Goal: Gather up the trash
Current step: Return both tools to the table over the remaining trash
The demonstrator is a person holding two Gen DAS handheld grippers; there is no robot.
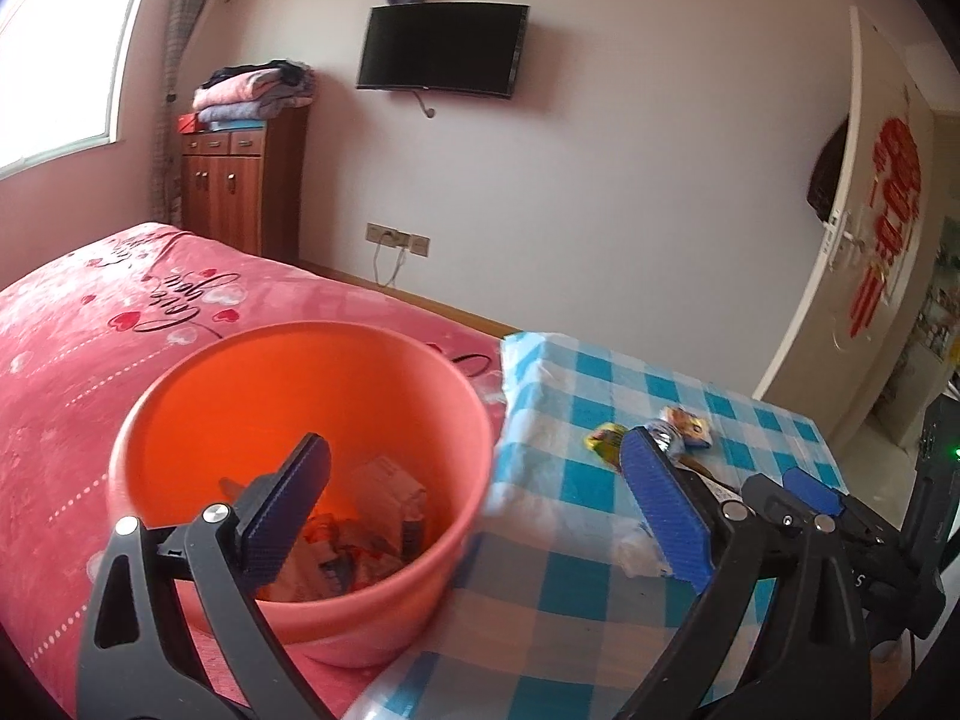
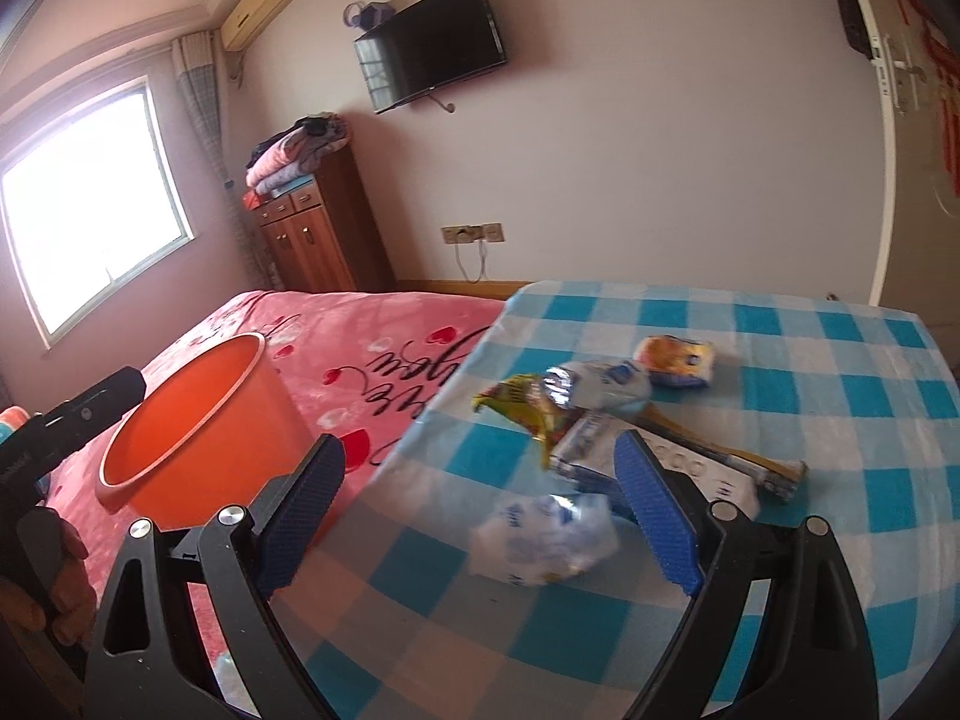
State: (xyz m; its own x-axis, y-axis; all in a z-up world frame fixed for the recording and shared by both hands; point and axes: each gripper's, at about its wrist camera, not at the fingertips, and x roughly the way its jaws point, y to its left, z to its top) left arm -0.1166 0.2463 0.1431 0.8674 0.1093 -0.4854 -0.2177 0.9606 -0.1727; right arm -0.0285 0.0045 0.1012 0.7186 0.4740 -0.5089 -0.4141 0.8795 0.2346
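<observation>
Checked table [image 2: 780, 372] holds five wrappers [image 2: 549, 543]; one bucket [image 2: 198, 420] adjoins.

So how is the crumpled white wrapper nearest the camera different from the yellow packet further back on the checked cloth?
The white wrapper is pale with blue print; the yellow packet is orange-yellow. The wrapper is scrunched into a loose ball, the packet flat and blocky. The wrapper lies between the open right gripper fingers; the packet lies beyond them. Both rest on the checked cloth.

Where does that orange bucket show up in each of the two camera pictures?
Left wrist view: orange bucket fills the lower centre-left, trash inside, beside the checked table.
Right wrist view: it sits at the lower left, on the pink bed.
Shared landmark: wall television.
</observation>
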